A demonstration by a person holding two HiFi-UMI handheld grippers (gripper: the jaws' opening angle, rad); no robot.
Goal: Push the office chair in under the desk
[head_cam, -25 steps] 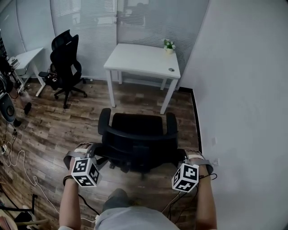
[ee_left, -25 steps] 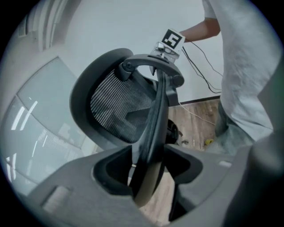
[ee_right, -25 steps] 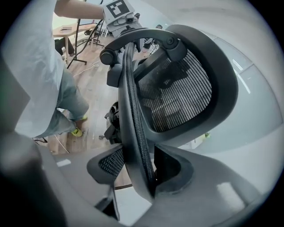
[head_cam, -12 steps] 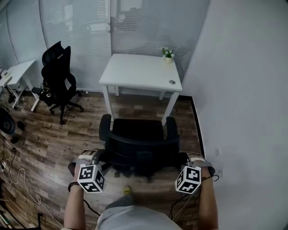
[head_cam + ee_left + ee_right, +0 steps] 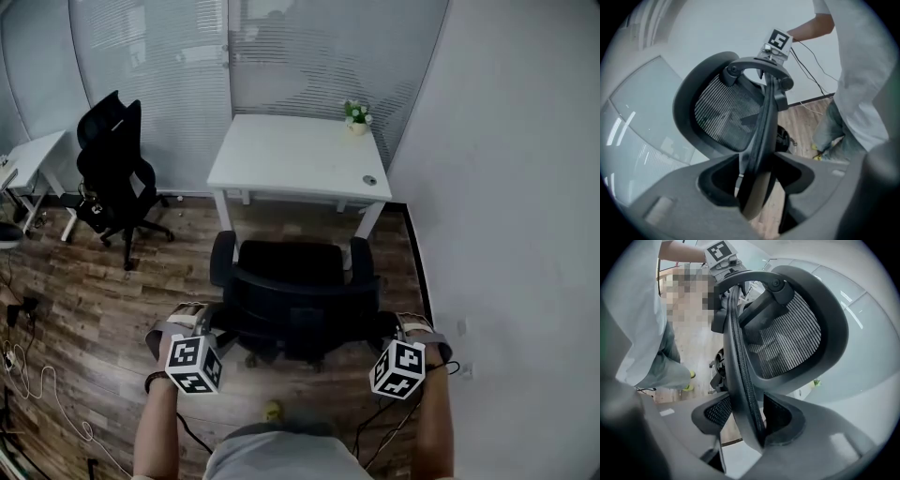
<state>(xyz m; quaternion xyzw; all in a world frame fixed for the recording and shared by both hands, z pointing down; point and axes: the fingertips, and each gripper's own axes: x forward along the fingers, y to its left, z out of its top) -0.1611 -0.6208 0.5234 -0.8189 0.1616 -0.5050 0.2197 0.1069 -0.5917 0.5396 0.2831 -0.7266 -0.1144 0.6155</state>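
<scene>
So the office chair [image 5: 292,298] is sitting on the wood floor [image 5: 94,281] dead centre in the head view, facing the white desk [image 5: 291,155] at its 12 o'clock. Its seat is lining up between the desk's two front legs. The whole seat is showing in front of the desktop, so it's not tucked under.

The person is standing at the chair's 6 o'clock, both arms out. The left gripper [image 5: 208,321] is clamping the backrest's edge at 9 o'clock, and its own view has that dark rim running straight up between the jaws with the pads closing on it. The right gripper [image 5: 390,328] is doing the same at 3 o'clock, jaws squeezing the mesh-backed rim.

A little potted plant [image 5: 355,116] is sitting at the desk's 1 o'clock corner, right by the blinds. A second black chair [image 5: 112,164] is parked well apart at 10 o'clock, beside another white table [image 5: 33,155]. A cable [image 5: 37,384] is snaking across the floor at 8 o'clock.
</scene>
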